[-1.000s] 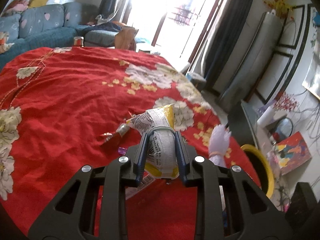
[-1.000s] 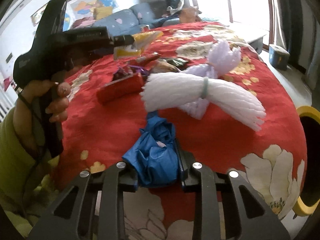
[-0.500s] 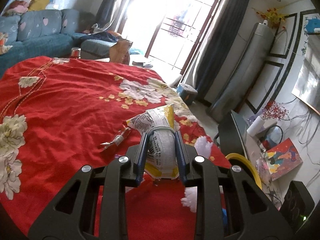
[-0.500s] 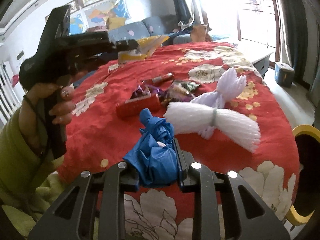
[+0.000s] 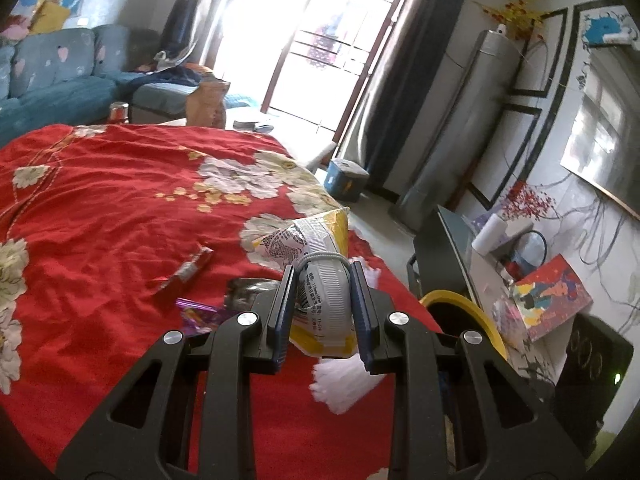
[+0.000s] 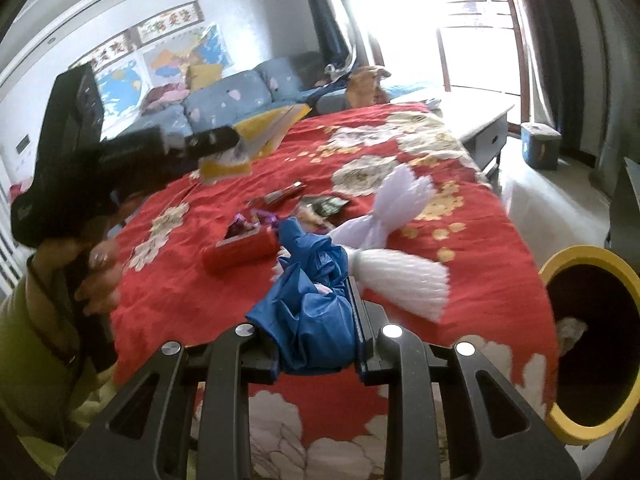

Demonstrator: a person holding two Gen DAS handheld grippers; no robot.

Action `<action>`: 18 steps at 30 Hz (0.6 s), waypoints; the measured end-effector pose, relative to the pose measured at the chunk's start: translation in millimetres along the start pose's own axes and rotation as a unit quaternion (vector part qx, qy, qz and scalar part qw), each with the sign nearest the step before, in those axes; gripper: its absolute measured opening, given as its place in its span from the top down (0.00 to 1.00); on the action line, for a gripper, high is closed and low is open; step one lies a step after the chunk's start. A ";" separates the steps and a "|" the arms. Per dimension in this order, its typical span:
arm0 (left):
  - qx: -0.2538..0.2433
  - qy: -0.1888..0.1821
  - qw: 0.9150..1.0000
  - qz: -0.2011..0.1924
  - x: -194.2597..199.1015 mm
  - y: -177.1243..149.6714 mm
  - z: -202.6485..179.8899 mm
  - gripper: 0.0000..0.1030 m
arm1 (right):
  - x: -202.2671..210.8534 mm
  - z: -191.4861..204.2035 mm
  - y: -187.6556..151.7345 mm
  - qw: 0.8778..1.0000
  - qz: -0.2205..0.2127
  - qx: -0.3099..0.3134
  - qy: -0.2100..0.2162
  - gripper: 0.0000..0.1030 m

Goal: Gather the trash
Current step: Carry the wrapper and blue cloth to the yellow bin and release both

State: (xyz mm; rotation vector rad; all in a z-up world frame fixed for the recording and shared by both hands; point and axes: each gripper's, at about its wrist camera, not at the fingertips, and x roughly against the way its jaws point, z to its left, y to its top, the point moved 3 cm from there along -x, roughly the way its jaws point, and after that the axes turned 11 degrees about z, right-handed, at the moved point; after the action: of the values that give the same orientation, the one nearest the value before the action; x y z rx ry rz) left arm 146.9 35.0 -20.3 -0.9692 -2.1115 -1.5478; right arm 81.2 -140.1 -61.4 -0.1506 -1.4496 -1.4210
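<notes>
Trash is already in both of your grippers: the left gripper (image 5: 323,300) has its jaws pinched on a crumpled yellow-and-white printed snack bag (image 5: 320,264), and the right gripper (image 6: 316,320) has its jaws clamped on a wad of crinkled blue plastic film (image 6: 310,292). The yellow-rimmed round bin with a dark inside (image 6: 588,336) sits at the right edge of the right wrist view, just off the edge of the red floral-print tablecloth (image 6: 180,300); in the left wrist view its rim (image 5: 464,308) peeks out at lower centre-right.

To do this carry well, judge each load's centre — not the fingertips — against the bin mouth before you let go. The blue film is light and bunched, so it may cling to a pad; open wide and directly over the opening. Take one gripper in at a time so they don't crowd each other at the rim. Keep the held bag clear of the bundle of white foam netting tied at the middle (image 6: 384,248), which lies near that table edge.

Compared with a second ago, both grippers have risen and swung toward the bin — its rim now fills far more of the right side of the right wrist view, and more floor and wall show in the left. Both grips look unchanged. Left on the cloth: a red rectangular packet (image 6: 240,248), a purple foil wrapper (image 5: 196,308) and a dark wrapper (image 6: 326,205).
</notes>
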 end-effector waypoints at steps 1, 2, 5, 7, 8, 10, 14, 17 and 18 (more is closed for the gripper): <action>-0.004 -0.003 1.000 0.002 -0.8 -1.0 -4.2 0.80 | 2.7 -3.8 0.9 1.000 -0.004 -0.004 -0.003 0.76; -0.008 -0.005 1.000 0.003 -1.6 -1.6 -7.7 0.80 | 5.1 -6.7 1.8 1.000 -0.007 -0.008 -0.006 0.76; -0.017 -0.011 1.000 0.005 -2.9 -3.5 -17.2 0.80 | 11.2 -16.7 4.6 1.000 -0.016 -0.019 -0.013 0.76; -0.024 -0.014 1.000 0.007 -3.8 -4.8 -23.6 0.80 | 15.8 -24.3 6.3 0.999 -0.022 -0.028 -0.018 0.76; -0.027 -0.015 0.999 0.008 -4.2 -5.5 -26.7 0.80 | 17.3 -26.6 7.0 0.999 -0.024 -0.030 -0.020 0.76; -0.033 -0.017 0.999 0.010 -5.8 -6.8 -33.1 0.80 | 20.3 -32.1 7.9 0.999 -0.028 -0.038 -0.024 0.76; -0.046 -0.023 0.999 0.014 -10.0 -8.0 -46.2 0.80 | 26.9 -43.3 8.9 0.997 -0.038 -0.052 -0.032 0.76; -0.056 -0.026 0.998 0.016 -12.5 -8.5 -56.0 0.80 | 31.9 -51.4 9.3 0.996 -0.045 -0.061 -0.037 0.76; -0.060 -0.027 0.998 0.017 -13.9 -8.6 -60.2 0.80 | 33.5 -54.8 9.5 0.996 -0.047 -0.066 -0.040 0.76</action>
State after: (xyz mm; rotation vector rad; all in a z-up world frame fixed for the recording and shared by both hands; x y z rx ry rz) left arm 143.8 -27.1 -14.4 -1.0935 -2.0465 -1.6666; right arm 103.9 -198.8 -45.4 -0.2258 -1.4437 -1.6047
